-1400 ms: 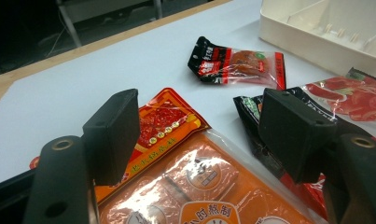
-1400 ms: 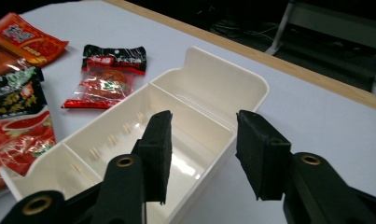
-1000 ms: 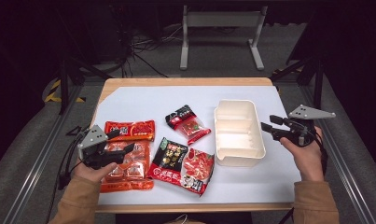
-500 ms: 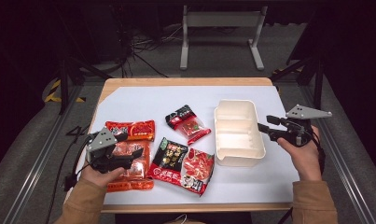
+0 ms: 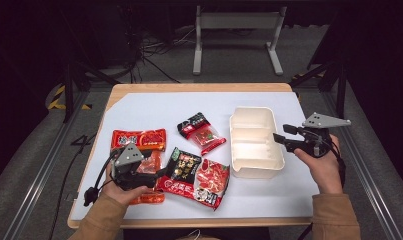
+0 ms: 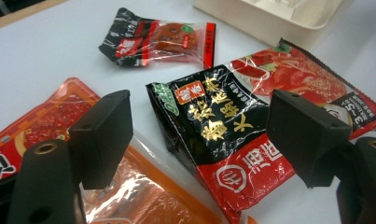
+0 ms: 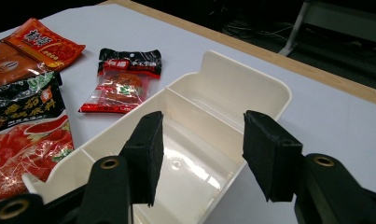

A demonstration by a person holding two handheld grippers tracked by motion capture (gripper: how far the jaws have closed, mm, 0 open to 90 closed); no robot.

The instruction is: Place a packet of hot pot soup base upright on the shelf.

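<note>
A big black-and-red food packet point(image 5: 194, 172) lies at the front middle of the white mat. My left gripper point(image 5: 159, 175) hovers low at its left end, and in the left gripper view its jaws stand open point(image 6: 199, 135) on either side of the packet's black end point(image 6: 223, 121) without touching it. A white divided tray point(image 5: 254, 142) sits to the right. My right gripper point(image 5: 279, 140) is held at the tray's right rim point(image 7: 251, 74). Its jaws point(image 7: 202, 149) have just been opening wider and hold nothing.
A small black-and-red packet point(image 5: 201, 132) lies behind the big one. A red packet point(image 5: 139, 139) lies at the left, and an orange packet point(image 6: 143, 196) lies under my left gripper. The wooden table edge point(image 5: 199, 87) borders the mat at the back.
My left gripper has moved right and slightly down, from over the orange packets to the black-and-red packet's end. The right hand has stayed at the tray's rim.
</note>
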